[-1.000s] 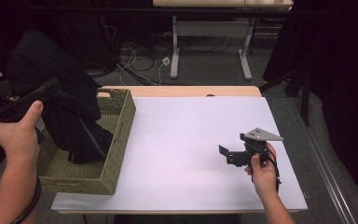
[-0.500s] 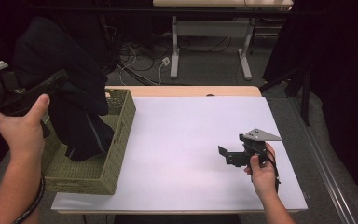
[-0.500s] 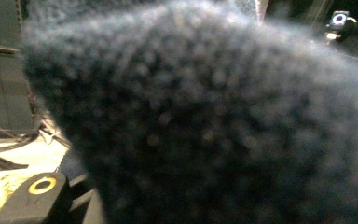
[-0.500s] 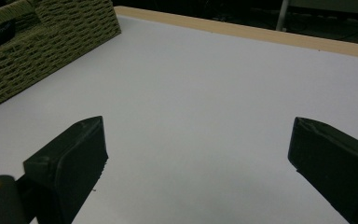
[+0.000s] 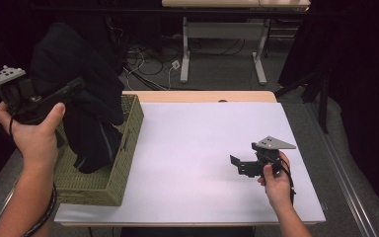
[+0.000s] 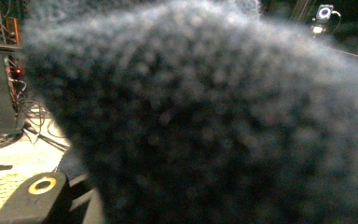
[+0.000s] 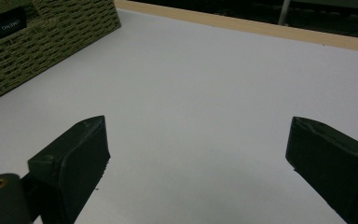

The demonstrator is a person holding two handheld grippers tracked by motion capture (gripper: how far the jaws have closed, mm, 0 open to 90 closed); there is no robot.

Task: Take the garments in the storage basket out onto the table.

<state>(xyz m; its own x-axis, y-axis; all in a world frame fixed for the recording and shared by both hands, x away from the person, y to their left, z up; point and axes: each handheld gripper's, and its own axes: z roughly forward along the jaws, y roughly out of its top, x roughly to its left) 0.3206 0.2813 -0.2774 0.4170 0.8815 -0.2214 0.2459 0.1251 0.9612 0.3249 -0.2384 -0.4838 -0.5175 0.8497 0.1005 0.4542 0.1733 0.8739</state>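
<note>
The left tool (image 5: 76, 86) is pinching the dark garment (image 5: 79, 89), hanging lengthwise into the woven basket (image 5: 128, 143); the right tool (image 5: 237, 163) is waiting spread, well apart.

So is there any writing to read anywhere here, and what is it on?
One dark label on the woven basket, in the right gripper view: pale lettering, too small and blurred to read for certain.
No other text is readable; the dark garment shows none.
</note>
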